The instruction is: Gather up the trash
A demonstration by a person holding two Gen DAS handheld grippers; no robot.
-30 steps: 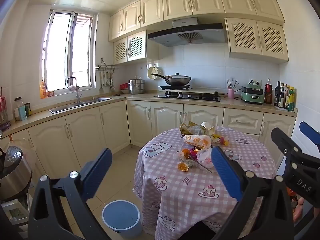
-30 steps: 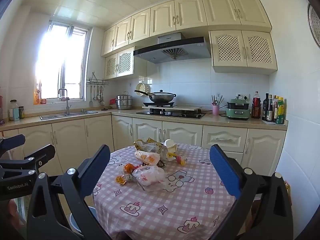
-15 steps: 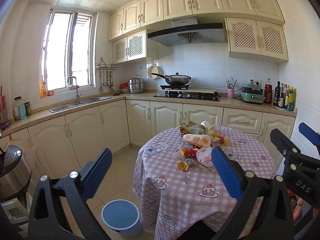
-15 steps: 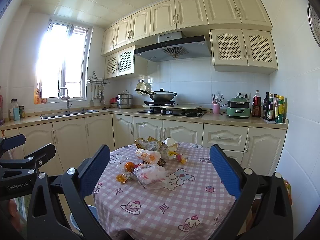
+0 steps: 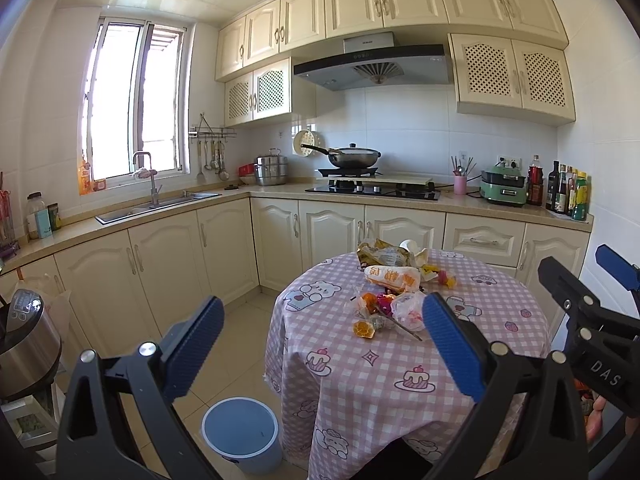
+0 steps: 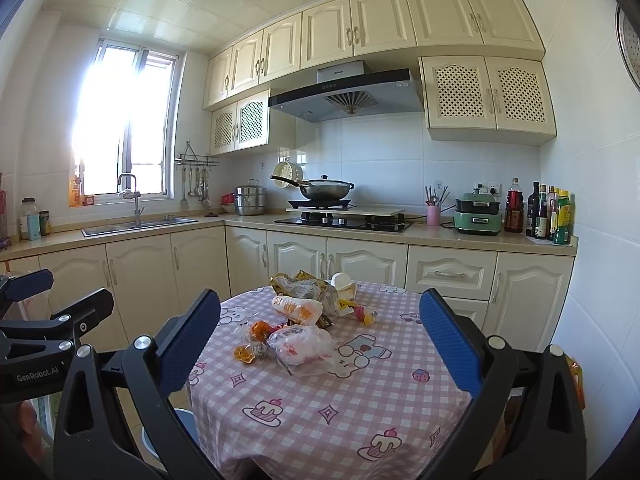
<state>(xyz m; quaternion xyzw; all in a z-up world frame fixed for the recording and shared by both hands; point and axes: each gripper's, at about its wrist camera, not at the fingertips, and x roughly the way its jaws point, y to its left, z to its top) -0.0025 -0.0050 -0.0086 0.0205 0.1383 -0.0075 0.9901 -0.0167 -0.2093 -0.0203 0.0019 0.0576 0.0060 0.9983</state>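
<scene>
A pile of trash (image 5: 394, 288) lies on the far half of a round table with a pink checked cloth (image 5: 380, 364): crumpled wrappers, an orange-and-white bag (image 6: 297, 309), a clear plastic bag (image 6: 301, 343), orange peel (image 6: 244, 353) and a white cup (image 6: 341, 280). A blue bin (image 5: 240, 434) stands on the floor at the table's left. My left gripper (image 5: 320, 344) is open and empty, held short of the table's near left. My right gripper (image 6: 320, 340) is open and empty, above the table's near edge. Each gripper shows at the edge of the other's view.
Cream kitchen cabinets run along the back and left walls, with a sink (image 5: 156, 208), a hob with a wok (image 5: 352, 158), and bottles (image 5: 568, 192) on the counter. A steel cooker (image 5: 24, 344) stands at the left. Tiled floor lies between the table and cabinets.
Both views have shifted only slightly; the table sits a little closer and lower in view. Both grippers stay open and empty.
</scene>
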